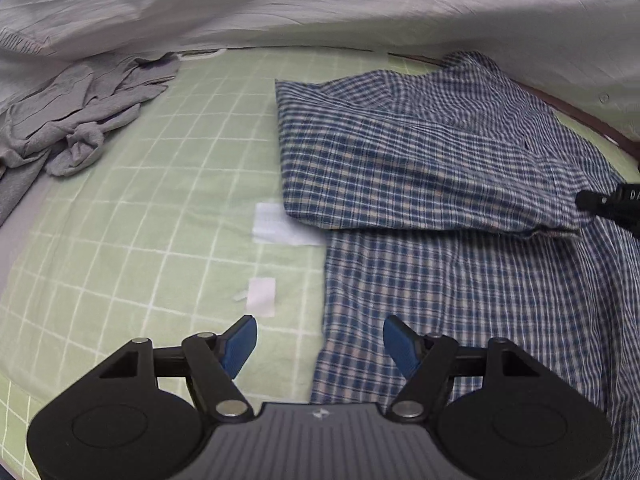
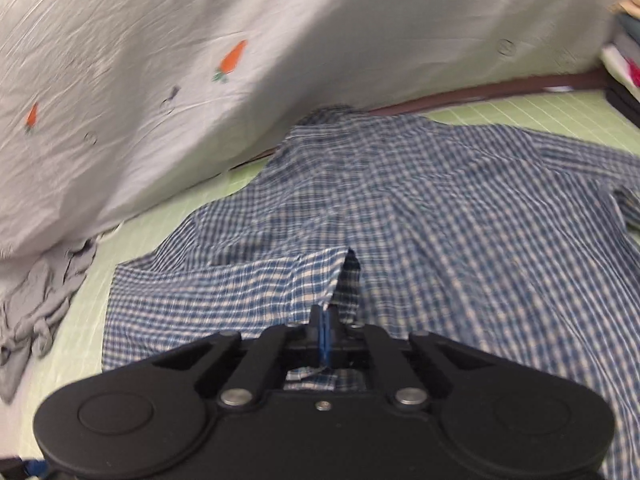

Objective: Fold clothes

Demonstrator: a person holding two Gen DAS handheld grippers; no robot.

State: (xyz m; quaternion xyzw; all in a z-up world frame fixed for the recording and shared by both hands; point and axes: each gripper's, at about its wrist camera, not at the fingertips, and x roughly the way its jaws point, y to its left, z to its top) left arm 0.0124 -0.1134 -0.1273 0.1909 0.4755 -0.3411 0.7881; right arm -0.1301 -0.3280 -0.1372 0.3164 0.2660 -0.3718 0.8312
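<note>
Left gripper (image 1: 320, 344): the jaws are held wide apart, and nothing is seen between the blue pads (image 1: 240, 346); it hangs over the left edge of the shirt's lower part, where plaid cloth meets the sheet.
Right gripper (image 2: 323, 320): the jaws are pressed fully together, and a thin edge of the shirt's folded-over flap is pinched between the blue pads; in the left wrist view only its black tip is seen, at 3 o'clock, against the flap's end.
Plaid shirt (image 1: 440, 168): a blue-and-white checked shirt is spread on the sheet, filling the right half of the left wrist view; one part is folded across the body, and its hem lies toward 3 o'clock.
Green checked sheet (image 1: 140, 240): the shirt is borne by it; two pale rectangular patches are seen just left of the shirt.
Grey garment (image 1: 76, 128): it is crumpled at 10 o'clock, well apart from the shirt.
White cloth with carrots (image 1: 280, 4): it is draped along 12 o'clock, behind the shirt.
</note>
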